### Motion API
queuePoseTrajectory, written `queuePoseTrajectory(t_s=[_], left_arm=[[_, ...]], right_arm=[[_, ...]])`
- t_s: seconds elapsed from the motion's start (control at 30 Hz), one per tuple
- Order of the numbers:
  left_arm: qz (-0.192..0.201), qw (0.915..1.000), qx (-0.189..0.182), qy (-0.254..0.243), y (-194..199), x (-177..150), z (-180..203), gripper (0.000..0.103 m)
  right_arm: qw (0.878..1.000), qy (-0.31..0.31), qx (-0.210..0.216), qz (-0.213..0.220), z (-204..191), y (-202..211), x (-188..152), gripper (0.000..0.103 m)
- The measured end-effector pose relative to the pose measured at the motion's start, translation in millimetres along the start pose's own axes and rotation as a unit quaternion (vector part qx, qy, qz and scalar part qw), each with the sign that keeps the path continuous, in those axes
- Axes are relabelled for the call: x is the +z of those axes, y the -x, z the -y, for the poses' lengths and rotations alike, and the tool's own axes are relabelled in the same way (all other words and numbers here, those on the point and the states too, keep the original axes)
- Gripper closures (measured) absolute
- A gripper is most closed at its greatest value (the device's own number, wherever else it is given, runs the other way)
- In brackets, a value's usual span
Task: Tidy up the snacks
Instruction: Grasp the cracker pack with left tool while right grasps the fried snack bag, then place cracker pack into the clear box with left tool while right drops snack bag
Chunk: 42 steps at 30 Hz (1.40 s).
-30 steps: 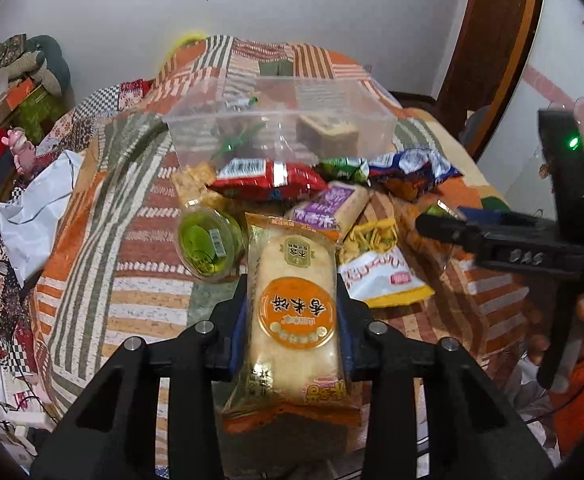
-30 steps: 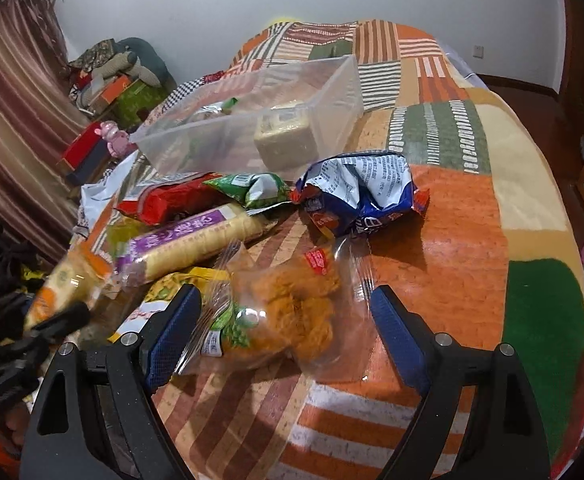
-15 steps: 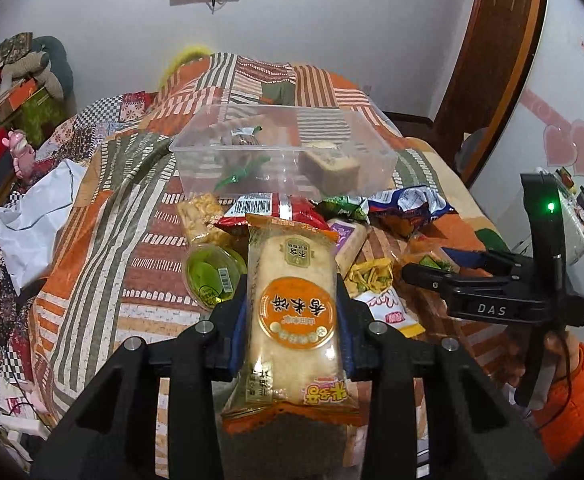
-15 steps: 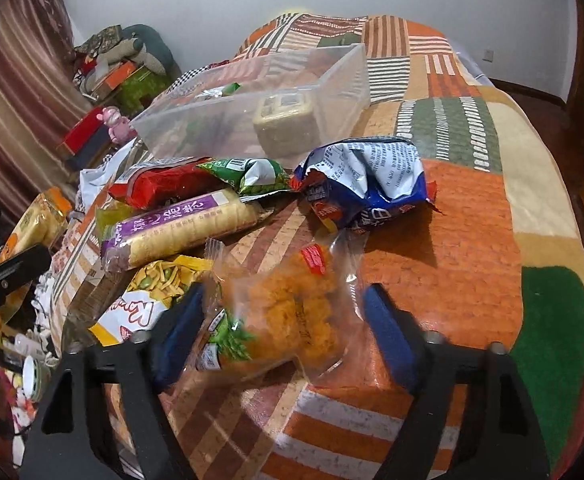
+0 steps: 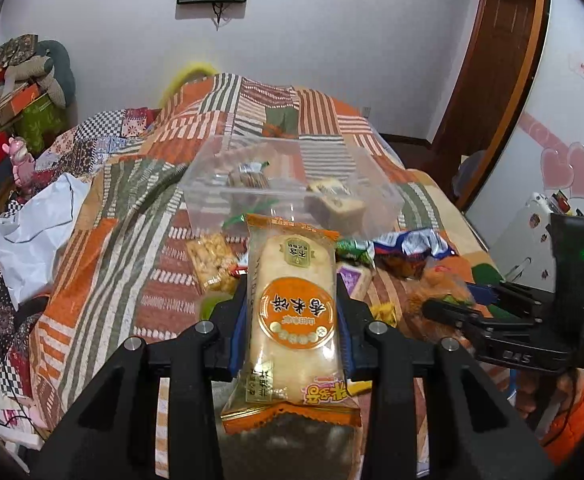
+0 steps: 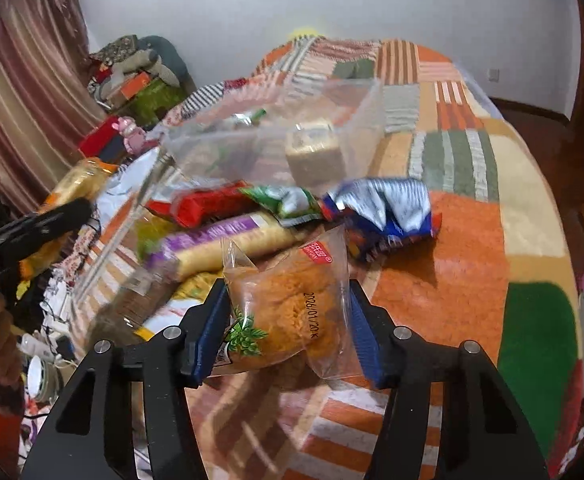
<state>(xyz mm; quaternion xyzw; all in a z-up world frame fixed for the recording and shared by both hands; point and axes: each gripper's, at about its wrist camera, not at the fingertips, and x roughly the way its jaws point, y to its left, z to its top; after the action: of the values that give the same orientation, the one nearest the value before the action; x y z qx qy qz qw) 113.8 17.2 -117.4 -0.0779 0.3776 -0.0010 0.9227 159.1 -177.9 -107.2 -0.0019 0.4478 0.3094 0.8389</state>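
My left gripper [image 5: 294, 322] is shut on an orange rice cracker pack [image 5: 292, 276], held upright above the bed in the left wrist view. Beyond it stands a clear plastic box [image 5: 208, 196] with a few snacks inside. In the right wrist view my right gripper [image 6: 288, 320] has its jaws closing on a clear bag of orange floss bread [image 6: 292, 300]. Both blue pads touch the bag's sides, and the bag is raised off the quilt. The clear box [image 6: 368, 112] lies ahead of it.
Loose snacks lie between me and the box: a blue bag [image 6: 384, 212], a purple pack [image 6: 228, 236], a red pack [image 6: 208, 204], a green pack [image 6: 288, 200] and a nut bar [image 5: 210, 260]. White cloth [image 5: 36, 224] lies at the bed's left edge, clutter beyond.
The right jaws narrowed onto the floss bread bag and lifted it slightly. The left gripper rose with the rice cracker pack, so the box now appears lower and farther.
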Motion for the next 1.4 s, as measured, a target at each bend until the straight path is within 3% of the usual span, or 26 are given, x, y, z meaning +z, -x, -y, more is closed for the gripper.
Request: queuePoseTrajectory(t_s=[0.27,0.73,1.0,1.4], left_arm=[[0.022,0.9998,-0.003,0.000,0,22,-10,0.067],[0.071,0.9974,0.010,-0.004,-4,84,-31,0.067],[0.068,0.9974,0.023,0.004,-27,108,-44,0.067],[0.008,0.9991,0.041,0.011,-107,117,-67,0.067]], right_arm=[[0.998,0.010,0.001,0.059,-15,24,37,0.050],[0.992,0.013,-0.005,0.124,-26,26,102,0.049],[0.993,0.005,0.000,0.118,-23,3,122,0.049],[0.998,-0.005,0.004,0.063,-21,-69,137,0.048]])
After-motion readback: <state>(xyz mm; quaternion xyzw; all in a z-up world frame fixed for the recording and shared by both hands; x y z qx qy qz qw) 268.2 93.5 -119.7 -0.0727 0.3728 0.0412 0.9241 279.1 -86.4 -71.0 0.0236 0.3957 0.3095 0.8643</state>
